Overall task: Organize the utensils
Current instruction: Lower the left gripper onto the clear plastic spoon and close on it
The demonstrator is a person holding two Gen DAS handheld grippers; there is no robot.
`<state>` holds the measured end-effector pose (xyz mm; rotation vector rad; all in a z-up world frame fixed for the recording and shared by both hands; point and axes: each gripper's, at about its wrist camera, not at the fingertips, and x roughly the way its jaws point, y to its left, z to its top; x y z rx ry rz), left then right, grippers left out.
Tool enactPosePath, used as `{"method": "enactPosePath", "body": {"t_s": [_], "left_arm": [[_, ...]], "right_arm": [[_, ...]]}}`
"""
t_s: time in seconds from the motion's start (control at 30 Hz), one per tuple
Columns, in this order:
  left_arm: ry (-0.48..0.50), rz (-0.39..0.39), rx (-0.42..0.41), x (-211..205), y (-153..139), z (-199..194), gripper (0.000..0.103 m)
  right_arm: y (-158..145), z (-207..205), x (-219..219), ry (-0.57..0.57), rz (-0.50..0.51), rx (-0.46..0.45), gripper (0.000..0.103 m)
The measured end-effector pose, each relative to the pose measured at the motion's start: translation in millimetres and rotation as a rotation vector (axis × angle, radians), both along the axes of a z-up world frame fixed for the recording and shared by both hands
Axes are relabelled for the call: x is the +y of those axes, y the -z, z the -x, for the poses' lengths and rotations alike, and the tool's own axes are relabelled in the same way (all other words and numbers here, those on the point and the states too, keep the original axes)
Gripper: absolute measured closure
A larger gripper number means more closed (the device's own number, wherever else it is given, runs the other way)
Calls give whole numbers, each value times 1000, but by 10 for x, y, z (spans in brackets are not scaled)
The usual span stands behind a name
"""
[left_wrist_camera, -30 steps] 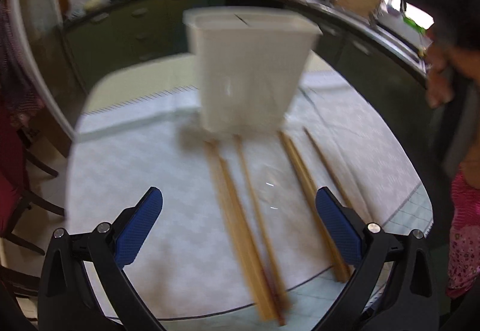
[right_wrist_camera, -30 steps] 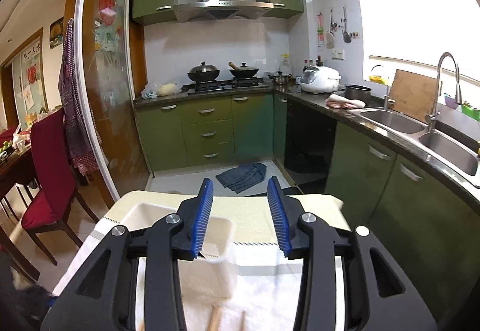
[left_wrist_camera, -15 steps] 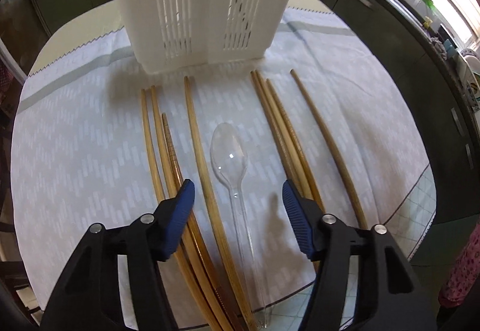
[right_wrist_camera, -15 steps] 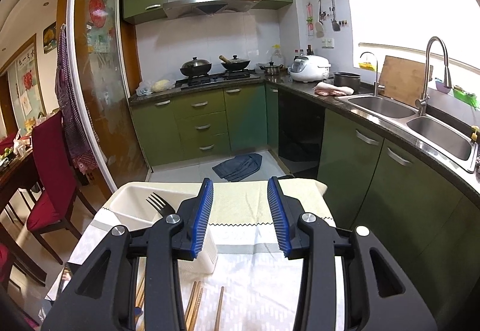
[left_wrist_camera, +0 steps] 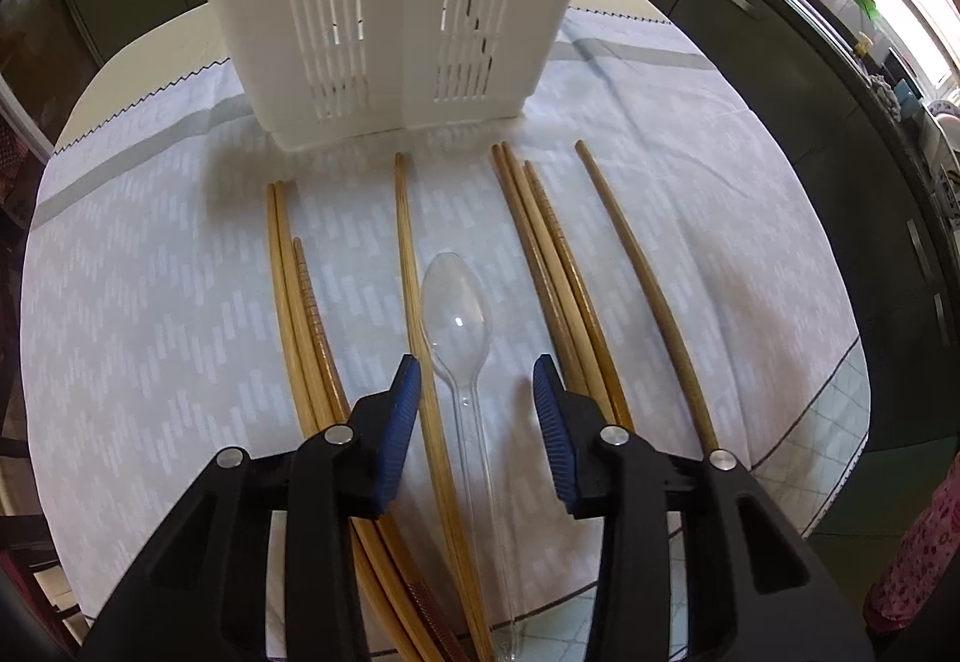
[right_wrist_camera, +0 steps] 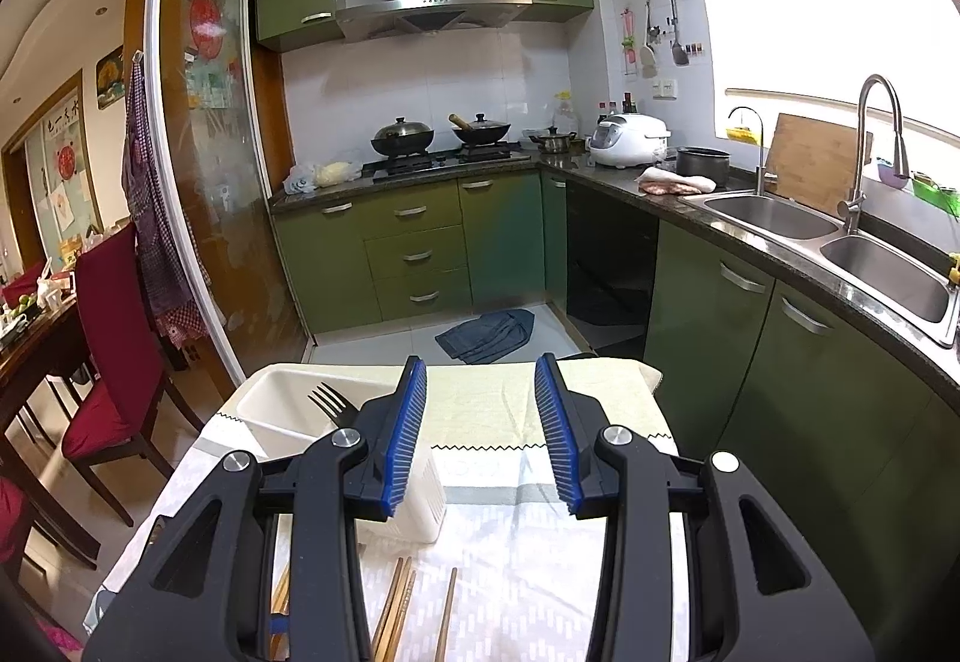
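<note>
Two grippers, both jaws apart, holding nothing. Left gripper (left_wrist_camera: 474, 380) hovers low over clear plastic spoon (left_wrist_camera: 457, 314), lying on the table (left_wrist_camera: 150, 302) among chopsticks (left_wrist_camera: 543, 248), in front of white slotted utensil holder (left_wrist_camera: 390, 2). Right gripper (right_wrist_camera: 480, 428) is raised above table; holder holds a fork (right_wrist_camera: 327, 401), other contents hidden. Chopstick ends cut off by frame.

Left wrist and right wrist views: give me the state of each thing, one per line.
Left tool: open, empty, straddling the spoon handle.
Right tool: open, empty, raised over the table.
Clear spoon: flat on the cloth, bowl up.
Chopsticks: lying loose on the cloth, none in the holder.
Utensil holder: upright.
Fork: standing in the holder, tines up.
</note>
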<state>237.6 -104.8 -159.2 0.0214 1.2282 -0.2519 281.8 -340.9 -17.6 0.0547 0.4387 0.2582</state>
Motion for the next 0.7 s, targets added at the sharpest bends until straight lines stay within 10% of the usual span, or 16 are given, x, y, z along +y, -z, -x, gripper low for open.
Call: {"method": "enactPosePath", "body": {"t_s": [0.53,0.6,0.7], "left_arm": [[24,-17,16,-64,61,-38,68],[15,-24,6,-58,64,-54,91],[7,-13,-3,-25,73,-96,93]], "right_arm": [[-2,6,63,-20,10,12,62],[-2,6,65,-21,10,13,62],[12,-3,62,-23,14,17,62]]}}
